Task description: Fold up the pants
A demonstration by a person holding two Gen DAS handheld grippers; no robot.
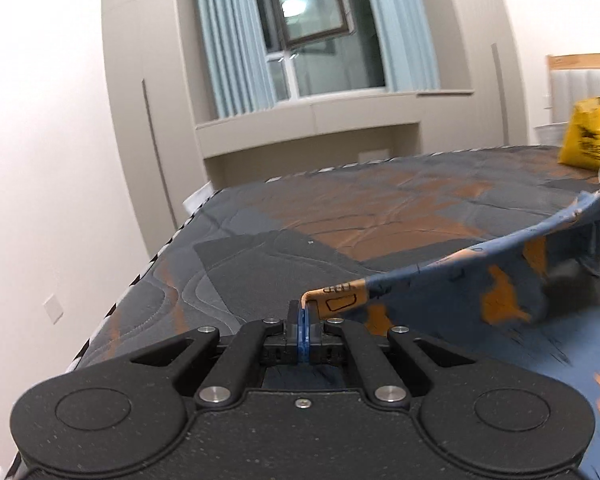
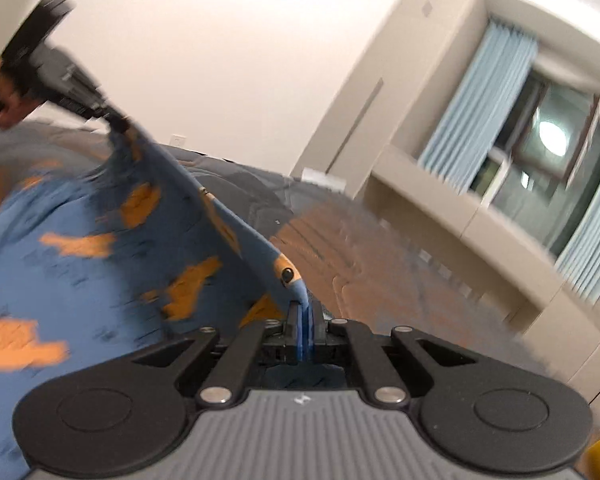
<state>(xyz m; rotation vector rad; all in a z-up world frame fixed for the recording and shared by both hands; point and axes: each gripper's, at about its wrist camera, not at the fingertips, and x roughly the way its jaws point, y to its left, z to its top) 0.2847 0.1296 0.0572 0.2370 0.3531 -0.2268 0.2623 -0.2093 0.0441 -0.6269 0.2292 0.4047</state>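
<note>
The left gripper (image 1: 303, 318) is clamped on a corner of the pants (image 1: 452, 292), its blue pads pressed together over the orange-tipped hem edge. In the left wrist view the blue, orange-patched fabric runs from that corner up and to the right as a taut edge, lifted clear of the mattress (image 1: 300, 216), with the rest sagging below; a yellow bag (image 1: 586, 136) sits well apart at the far right. In the right wrist view the right gripper (image 2: 300, 316) is likewise closed on a fabric corner, and the same stretched edge climbs leftward to the other gripper, held by a person's hand (image 2: 4, 96) at the upper left. The long axis of the held edge therefore lies between the two grippers, roughly across the bed. Judged step: carrying a raised edge over to make a fold. The next move calls for keeping both clamps tight, holding the edge level and taut, and laying it squarely on the matching edge before release.
</note>
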